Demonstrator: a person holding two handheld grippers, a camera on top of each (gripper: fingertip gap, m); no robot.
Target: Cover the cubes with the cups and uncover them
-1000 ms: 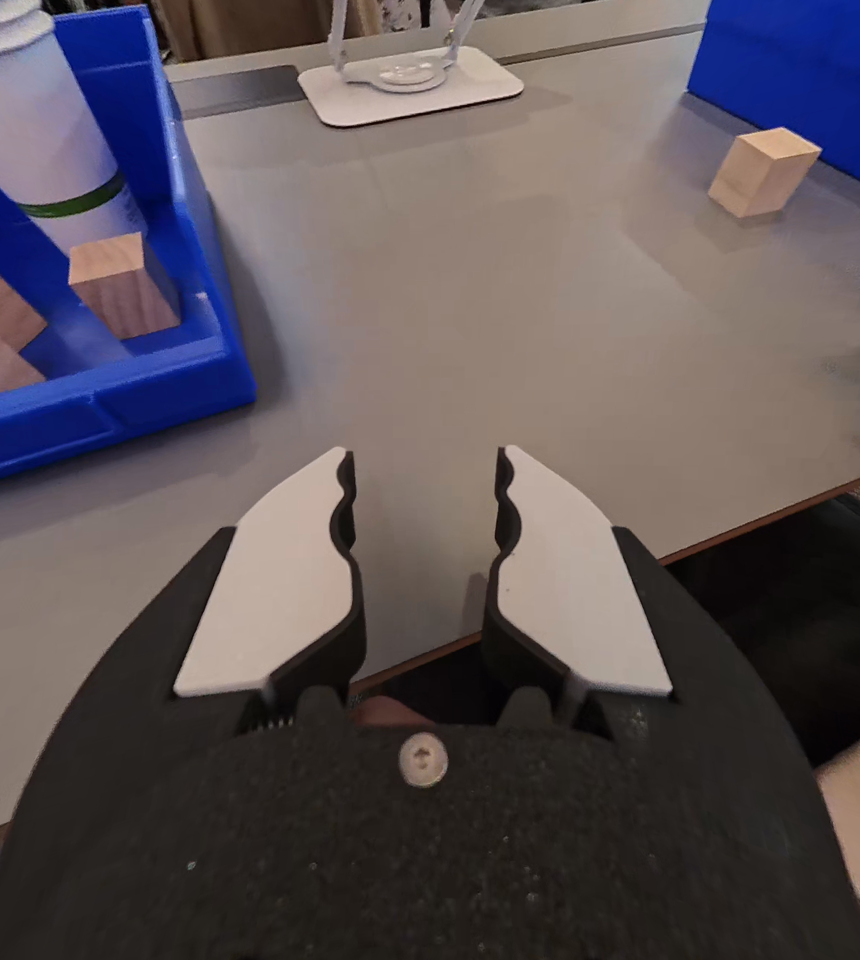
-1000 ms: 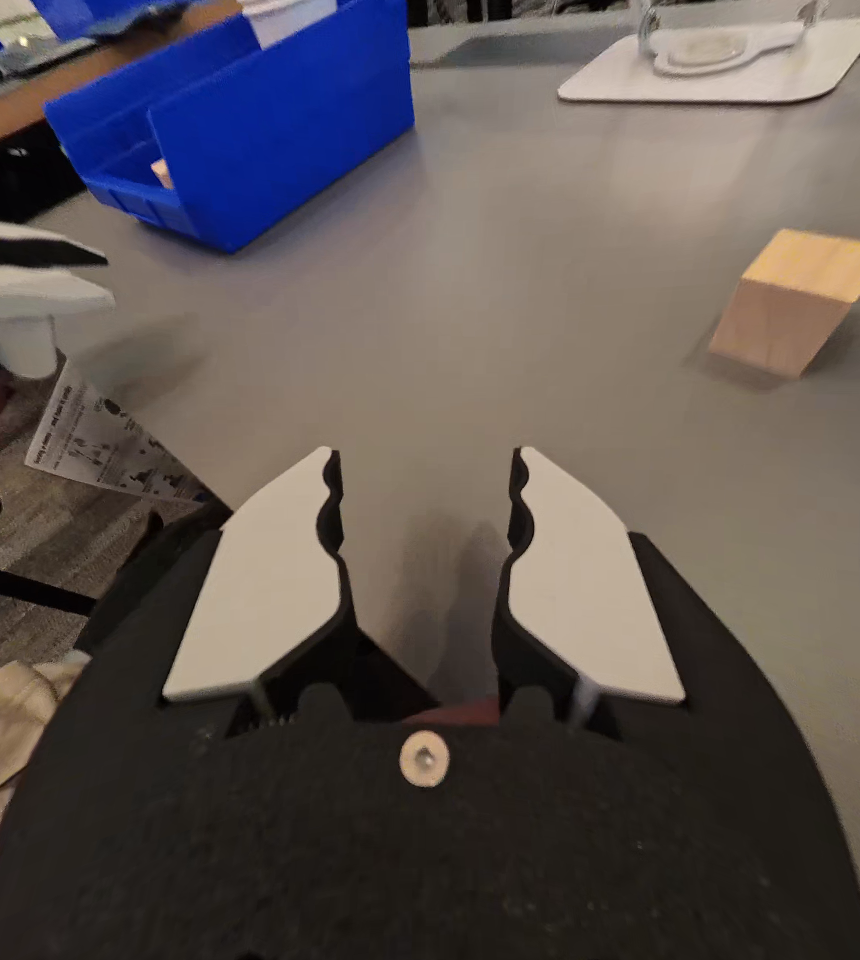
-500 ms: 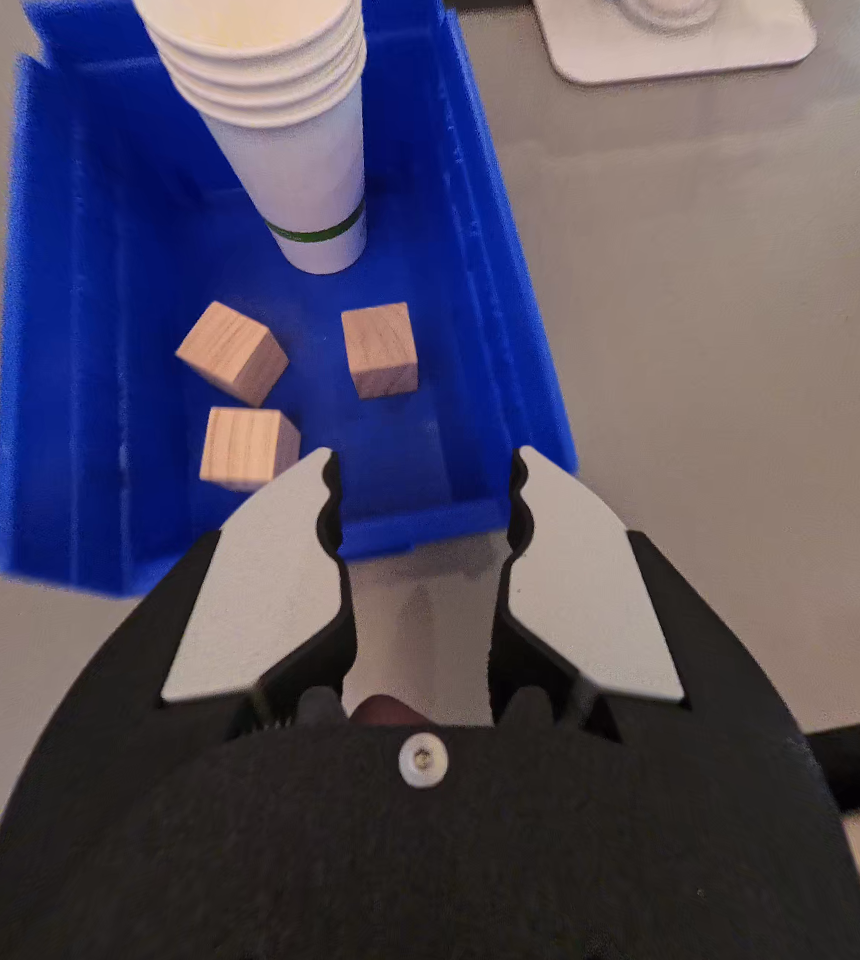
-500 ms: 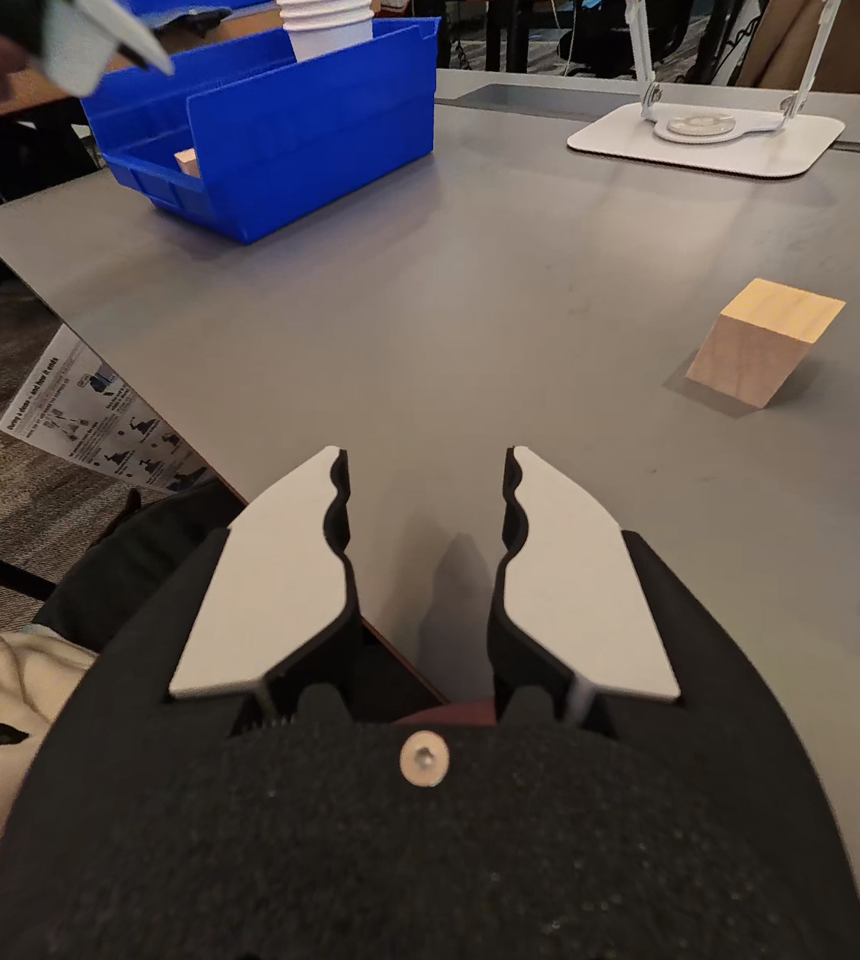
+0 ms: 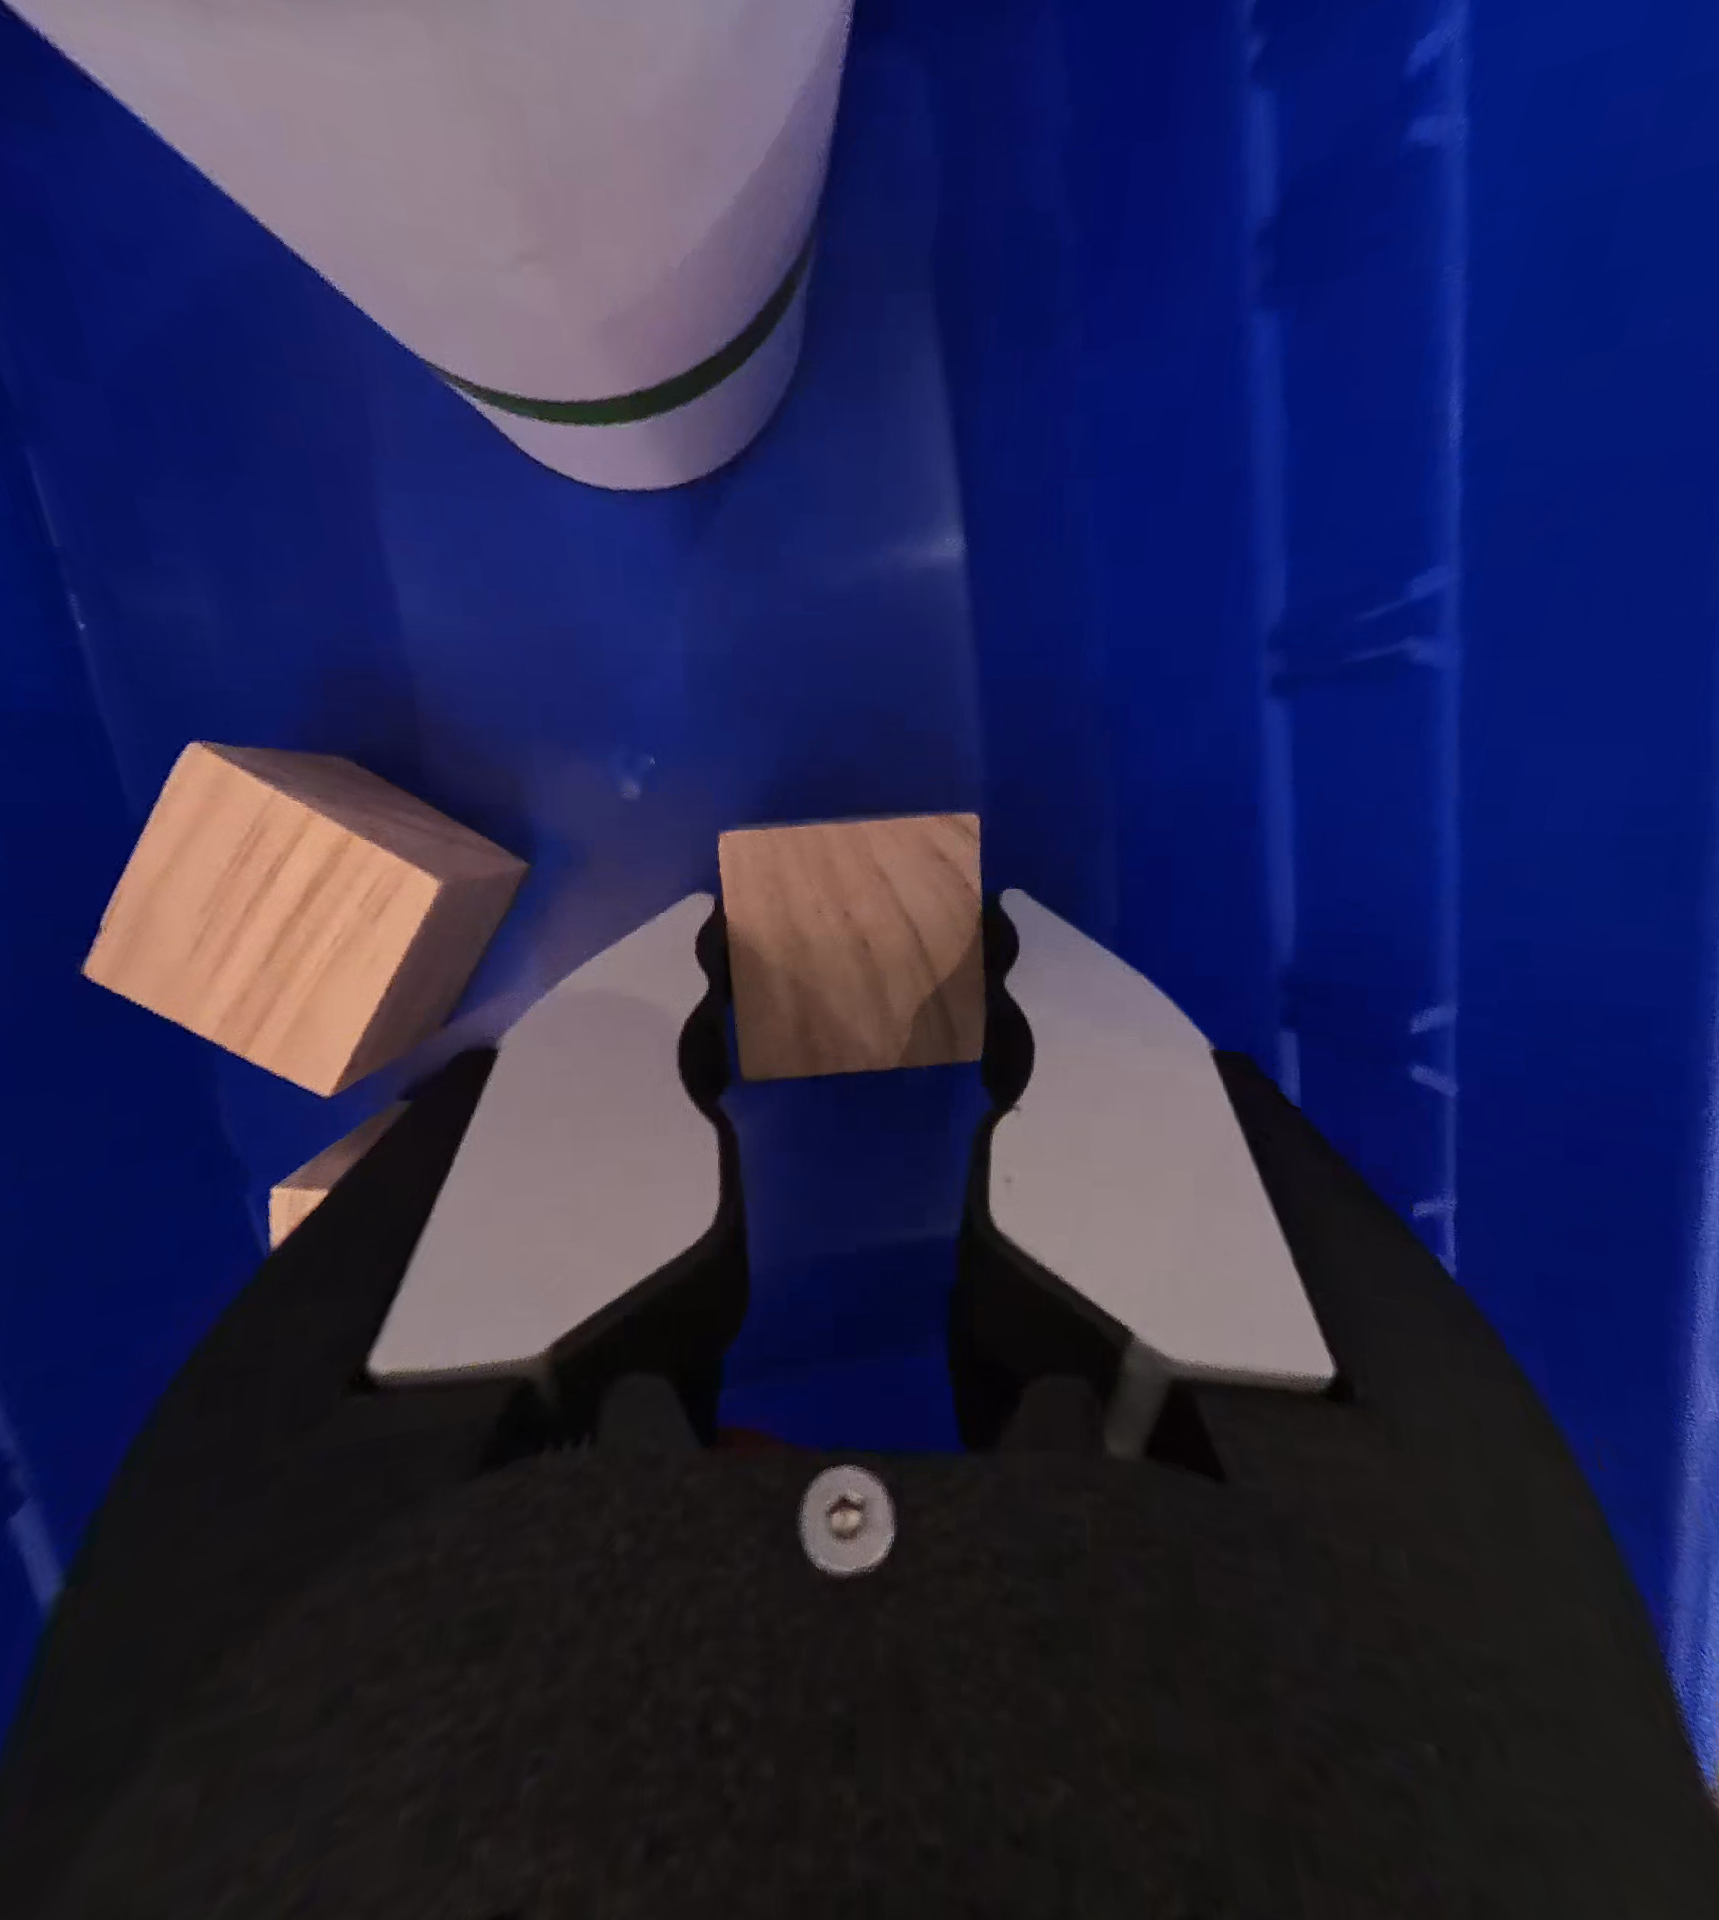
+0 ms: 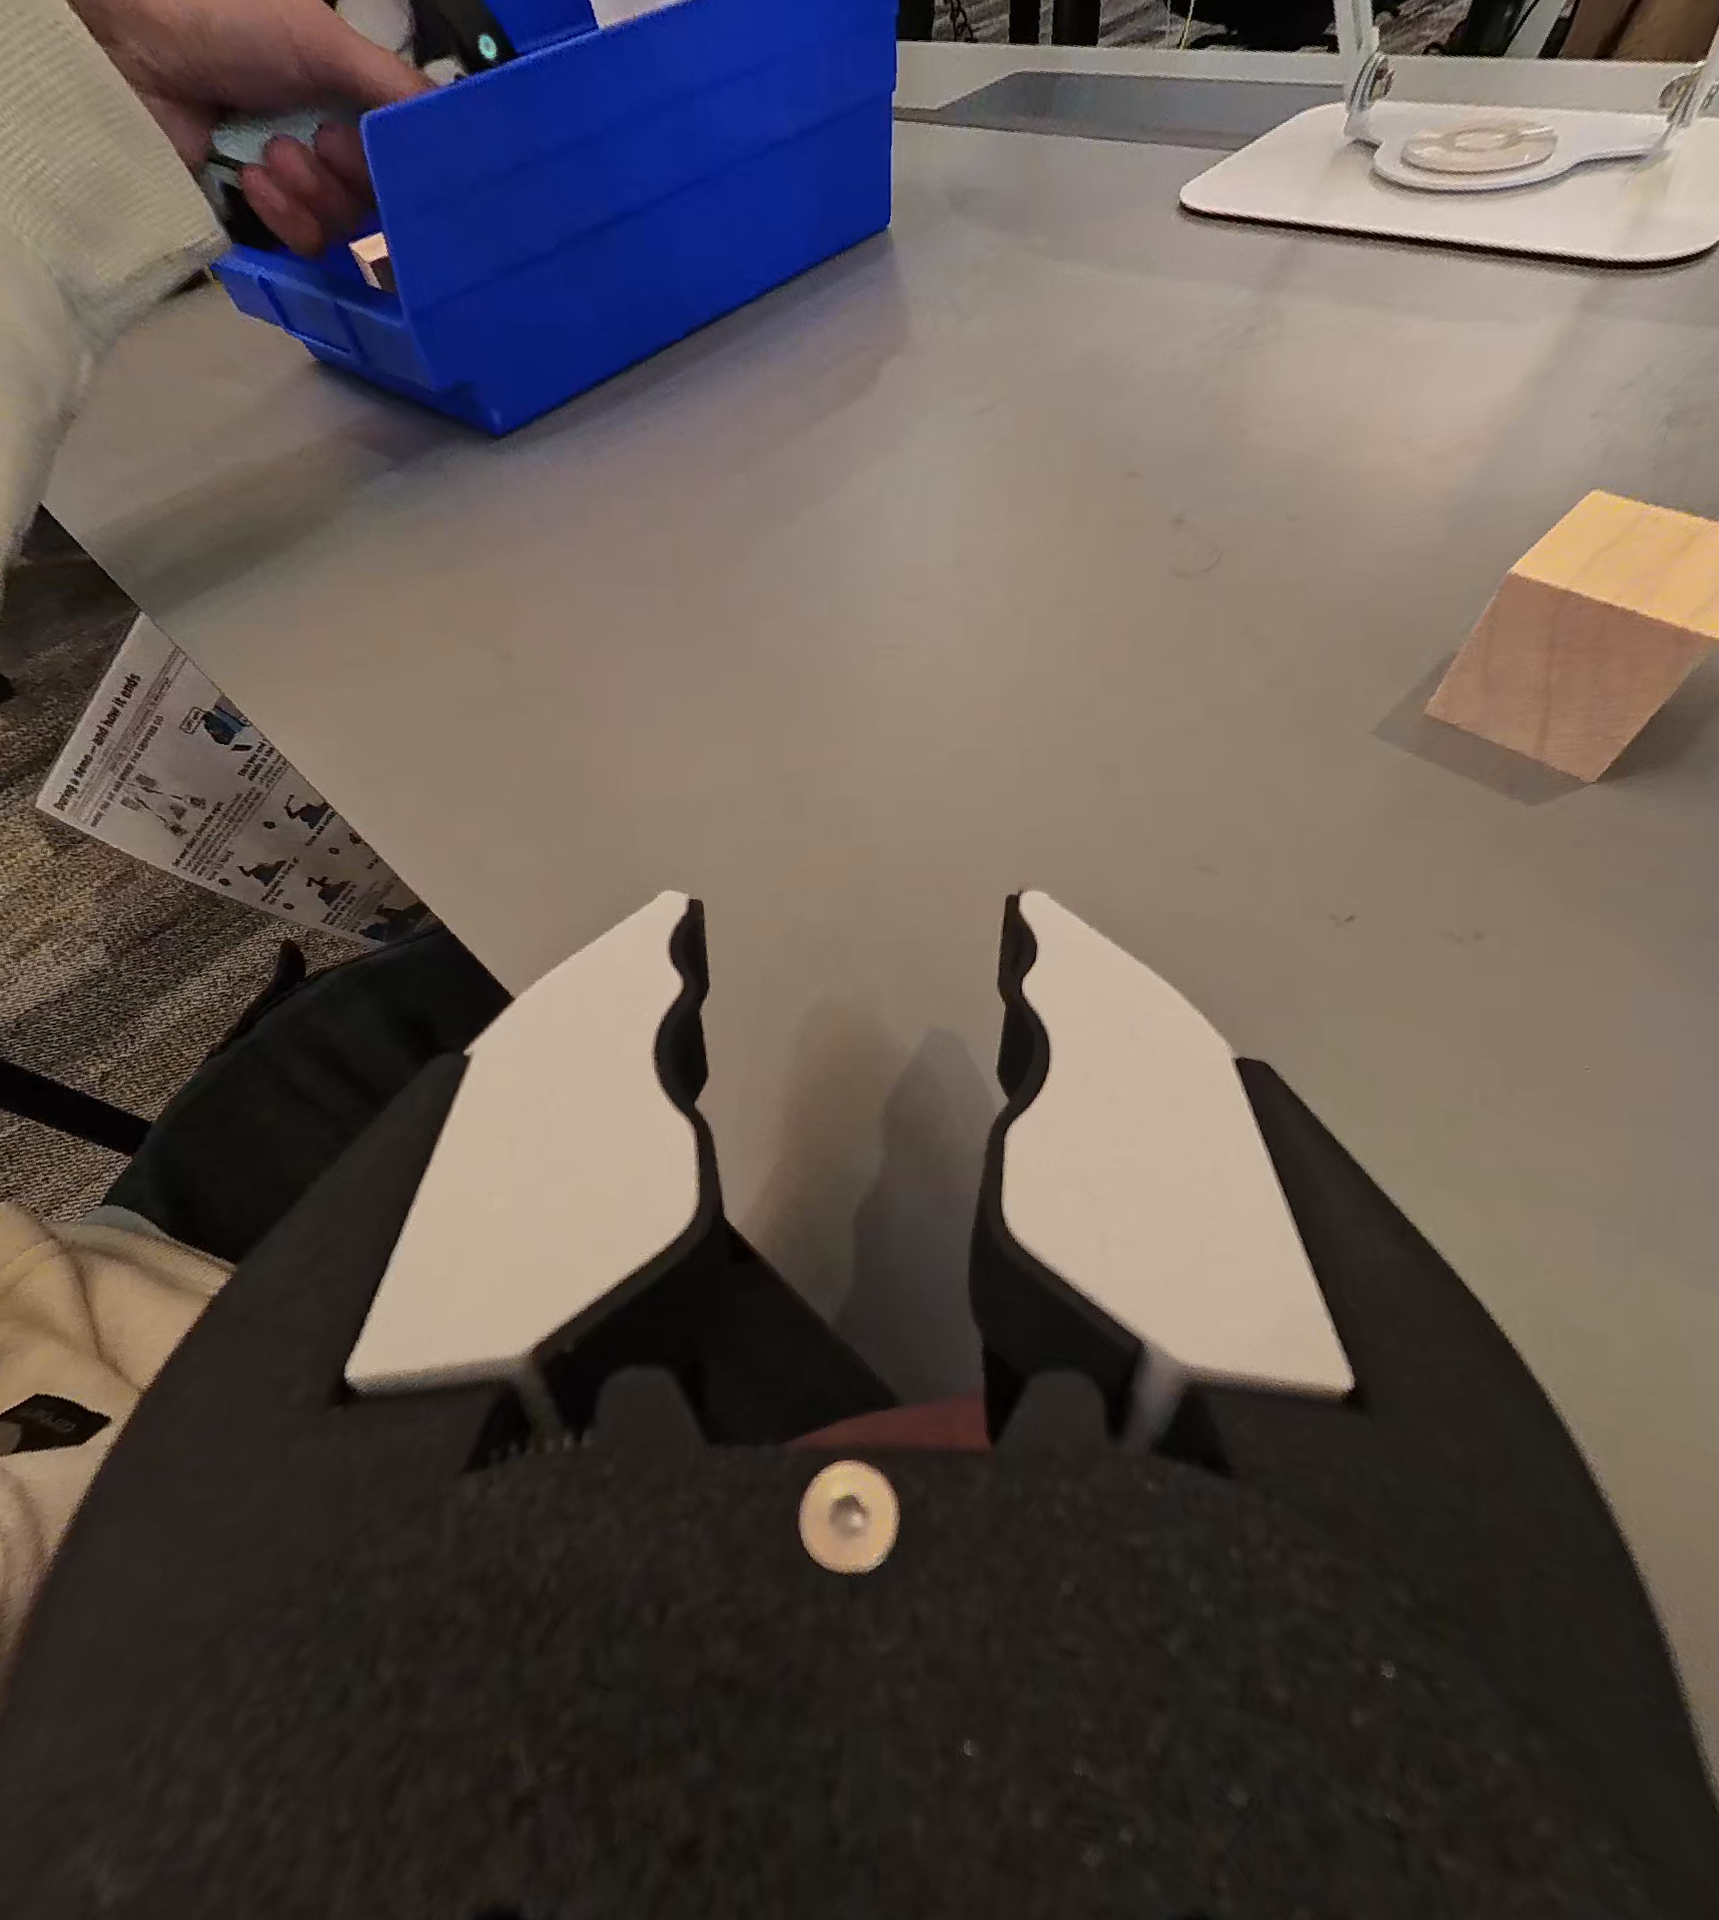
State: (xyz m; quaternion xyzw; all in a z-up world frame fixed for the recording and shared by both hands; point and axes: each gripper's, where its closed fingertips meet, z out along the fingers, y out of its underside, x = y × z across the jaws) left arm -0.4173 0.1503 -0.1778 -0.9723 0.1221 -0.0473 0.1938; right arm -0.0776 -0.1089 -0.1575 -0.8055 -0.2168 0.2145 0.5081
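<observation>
Table, grey, is taking up most of the right wrist view, w/ a white flat stand sitting at its far right edge. Blue bin is sitting at the table's far left corner; in the left wrist view its walls are filling the frame around the L gripper. A person's hand, cream sleeve behind it, is reaching into the bin's near end. White paper cup stack, green band near its base, is standing in the bin beyond the cubes.

L gripper is sitting inside the bin, jaws parted about one cube wide, w/ a wooden cube between the tips. Both pads are looking flush against the cube's sides, but can't tell if they're actually squeezing it. A 2nd cube is lying just left of the left finger, turned at an angle. A 3rd cube is peeking out below it, mostly hidden behind the gripper body.

R gripper is hovering over the table's near edge, jaws parted wide, nothing between them. A lone wooden cube is resting on the bare table ahead and to the right, well apart from the bin. A printed sheet is lying on the carpet below the table edge, left.
</observation>
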